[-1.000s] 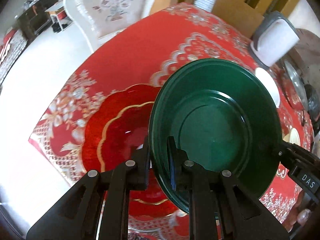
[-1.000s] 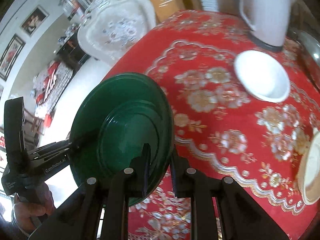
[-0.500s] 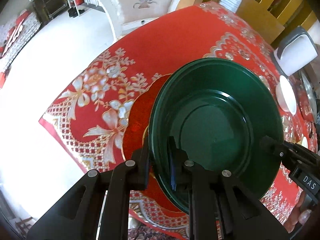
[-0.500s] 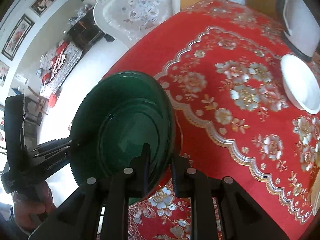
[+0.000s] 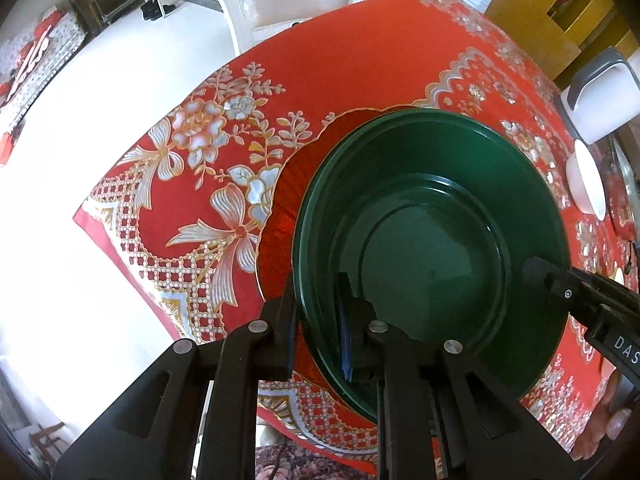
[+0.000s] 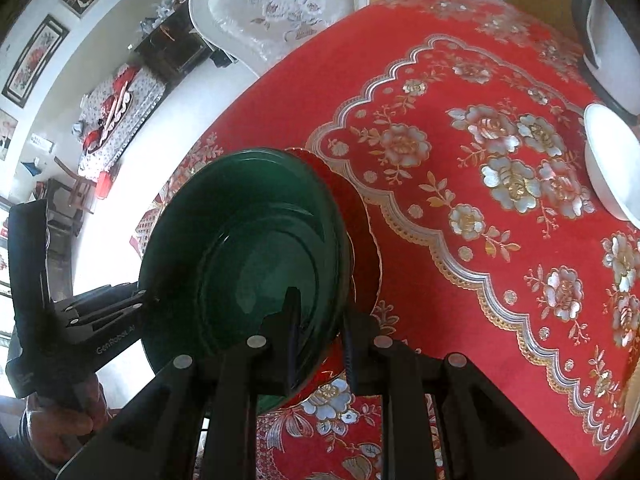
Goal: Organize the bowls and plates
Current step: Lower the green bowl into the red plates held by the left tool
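Green plate (image 5: 432,248) over the red one (image 5: 288,216), both your grippers clamped on its rim.
Left gripper (image 5: 318,336) and right gripper (image 6: 320,332) pinch opposite edges; white bowl (image 6: 612,168) sits well apart on the cloth (image 6: 460,240).

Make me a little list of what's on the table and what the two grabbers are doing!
held thing: green plate, gripped at opposite rims
left hand-held gripper: shut on the plate's rim
right hand-held gripper: shut on the plate's rim
under the green plate: red plate with a gold edge, mostly covered
table cover: red flowered tablecloth
also on table: white bowl, white jug
behind table: white chair
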A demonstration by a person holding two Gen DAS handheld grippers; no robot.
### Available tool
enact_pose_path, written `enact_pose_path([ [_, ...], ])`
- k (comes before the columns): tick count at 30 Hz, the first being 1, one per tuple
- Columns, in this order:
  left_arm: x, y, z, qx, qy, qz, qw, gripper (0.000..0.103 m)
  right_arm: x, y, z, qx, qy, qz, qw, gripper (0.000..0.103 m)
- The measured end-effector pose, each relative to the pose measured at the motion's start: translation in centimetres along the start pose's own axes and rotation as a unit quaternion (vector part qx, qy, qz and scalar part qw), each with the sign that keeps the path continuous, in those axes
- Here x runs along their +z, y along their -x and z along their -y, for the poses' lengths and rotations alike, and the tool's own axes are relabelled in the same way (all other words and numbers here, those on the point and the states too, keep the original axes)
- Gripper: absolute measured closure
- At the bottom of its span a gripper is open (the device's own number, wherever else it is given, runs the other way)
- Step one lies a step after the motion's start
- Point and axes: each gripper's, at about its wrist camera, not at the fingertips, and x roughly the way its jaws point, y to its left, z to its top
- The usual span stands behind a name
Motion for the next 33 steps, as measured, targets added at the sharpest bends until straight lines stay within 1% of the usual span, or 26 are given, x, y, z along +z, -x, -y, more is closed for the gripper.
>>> enact_pose_path([
  [6,0.0,-0.3,0.2,0.008,-0.002,0.012,0.9999,0.088,0.0,-0.4,-0.1,-0.006,0.003,-0.008,1.0,0.084],
  [11,0.0,-0.4,0.3,0.011,-0.004,0.021,0.9997,0.088,0.0,-0.7,0.0,-0.003,0.009,-0.013,1.0,0.084],
  [14,-0.1,-0.4,0.2,0.006,-0.001,0.02,0.9998,0.087,-0.1,-0.8,0.1,-0.002,0.008,-0.015,1.0,0.084],
  [15,-0.2,-0.5,0.2,0.004,-0.001,0.019,0.9998,0.085,-0.1,-0.8,0.1,0.0,0.007,-0.018,1.0,0.084],
  [16,-0.2,-0.7,0.1,-0.001,0.0,0.015,0.9999,0.08,-0.1,-0.8,0.1,0.0,0.006,-0.019,1.0,0.084],
  [18,-0.3,-0.8,0.2,-0.009,0.0,0.015,0.9998,0.079,0.0,-1.0,0.0,0.0,0.008,-0.023,1.0,0.084],
  [20,-0.3,-0.7,0.4,-0.004,-0.005,0.018,0.9998,0.075,-0.1,-0.9,0.1,-0.003,0.009,-0.024,1.0,0.08],
  [22,-0.3,-0.6,0.5,-0.005,-0.008,0.026,0.9996,0.063,0.0,-0.8,0.1,-0.003,0.008,-0.025,1.0,0.078],
  [23,-0.3,-0.4,0.5,-0.007,-0.007,0.029,0.9995,0.06,-0.1,-0.8,0.1,-0.003,0.007,-0.025,1.0,0.078],
  [32,0.0,1.9,0.1,0.012,-0.014,0.052,0.9985,0.06,-0.2,0.7,0.2,0.001,0.01,-0.013,1.0,0.076],
  [33,0.1,2.3,0.0,0.011,-0.013,0.055,0.9983,0.06,-0.3,0.9,0.4,0.002,0.01,-0.012,1.0,0.074],
])
